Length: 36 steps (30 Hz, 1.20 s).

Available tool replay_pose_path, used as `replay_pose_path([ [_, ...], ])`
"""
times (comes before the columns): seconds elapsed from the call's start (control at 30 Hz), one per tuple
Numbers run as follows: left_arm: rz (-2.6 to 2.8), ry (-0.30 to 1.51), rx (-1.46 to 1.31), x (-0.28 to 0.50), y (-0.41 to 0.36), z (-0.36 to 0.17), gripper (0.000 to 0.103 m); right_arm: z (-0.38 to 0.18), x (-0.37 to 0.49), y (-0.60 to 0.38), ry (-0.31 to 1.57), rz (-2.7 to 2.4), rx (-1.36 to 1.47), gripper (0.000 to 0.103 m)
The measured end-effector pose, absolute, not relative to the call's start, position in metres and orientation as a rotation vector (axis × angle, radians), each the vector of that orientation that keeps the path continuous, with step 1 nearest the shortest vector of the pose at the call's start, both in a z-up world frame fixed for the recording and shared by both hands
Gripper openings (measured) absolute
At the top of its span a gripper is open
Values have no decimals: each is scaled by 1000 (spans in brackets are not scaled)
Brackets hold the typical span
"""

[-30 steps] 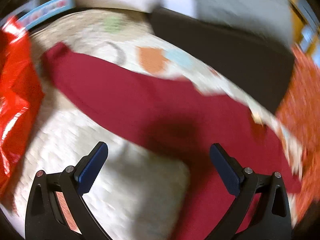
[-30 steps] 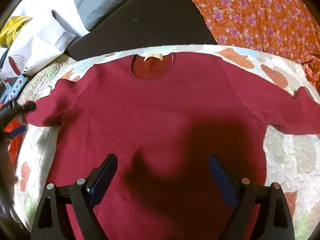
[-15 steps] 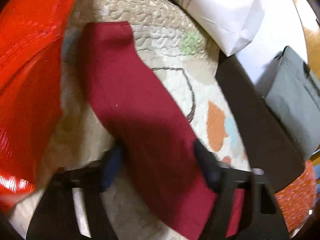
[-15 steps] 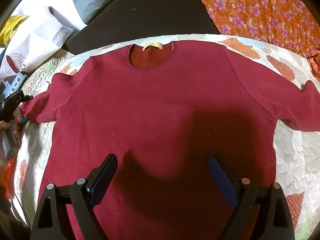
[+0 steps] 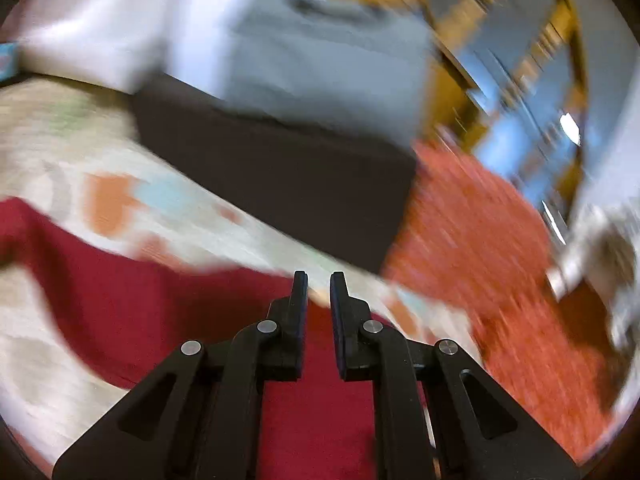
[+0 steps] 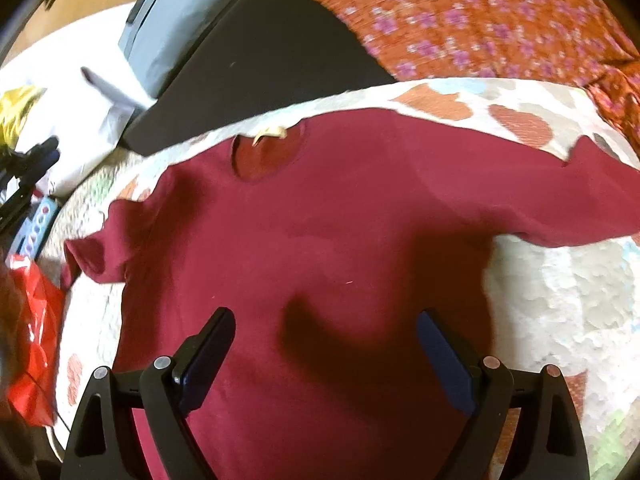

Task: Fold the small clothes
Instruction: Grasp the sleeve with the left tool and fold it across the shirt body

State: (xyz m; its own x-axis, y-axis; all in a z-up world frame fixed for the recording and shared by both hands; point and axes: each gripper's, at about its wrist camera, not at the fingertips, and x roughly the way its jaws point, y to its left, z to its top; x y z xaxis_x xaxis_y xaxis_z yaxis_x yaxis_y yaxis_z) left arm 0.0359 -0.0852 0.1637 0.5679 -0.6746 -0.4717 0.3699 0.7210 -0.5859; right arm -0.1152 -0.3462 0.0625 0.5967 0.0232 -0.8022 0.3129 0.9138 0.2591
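Observation:
A dark red long-sleeved top (image 6: pixel 340 240) lies flat on a patterned quilt (image 6: pixel 560 300), neck hole with a tan label (image 6: pixel 272 134) at the far side. Its left sleeve end (image 6: pixel 92 256) is bunched near the quilt's left edge; the right sleeve (image 6: pixel 580 204) is spread out. My right gripper (image 6: pixel 326 344) is open, hovering over the top's lower middle, holding nothing. My left gripper (image 5: pixel 319 292) has its jaws nearly closed with a narrow gap, nothing visibly between them, above the red fabric (image 5: pixel 120 300). That view is motion-blurred. The left gripper also shows small at the right wrist view's left edge (image 6: pixel 32 164).
A black box (image 6: pixel 260 68) and a grey case (image 6: pixel 172 20) lie beyond the quilt. An orange floral cloth (image 6: pixel 500 16) lies at the far right. A red plastic bag (image 6: pixel 32 340) and white bags (image 6: pixel 72 112) sit to the left.
My left gripper has closed from wide open to nearly shut and swung up and right off the left sleeve. The sleeve end now looks bunched. The right gripper shifted slightly.

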Motion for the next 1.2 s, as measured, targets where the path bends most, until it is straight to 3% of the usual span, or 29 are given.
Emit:
replay_pose_path([
  [0.13,-651,807,-392,25,-123,143,10,67,-124,-355,915,-176,423,91],
  [0.27,-459,789,-368,34,-84,134,11,66,-125,-357,909,-170,425,91],
  [0.33,-359,780,-360,37,-57,132,27,60,-122,-357,915,-164,455,91],
  [0.4,-272,788,-412,41,-21,126,77,53,-117,-356,926,-148,488,91],
  [0.47,-186,762,-542,39,22,113,82,47,-113,-352,937,-132,500,91],
  [0.67,31,736,-931,53,126,65,82,37,-99,-338,965,-103,464,91],
  [0.87,10,770,-1163,98,155,15,82,35,-97,-336,977,-104,437,91],
  [0.93,-16,729,-1142,102,160,15,64,35,-97,-335,983,-102,427,91],
  [0.97,-41,706,-1107,103,157,25,34,35,-97,-334,985,-97,420,91],
  [1.0,-64,695,-1064,104,152,39,19,35,-97,-334,986,-92,415,91],
  [1.2,-527,625,-785,83,28,140,19,40,-103,-346,955,-82,471,91],
])
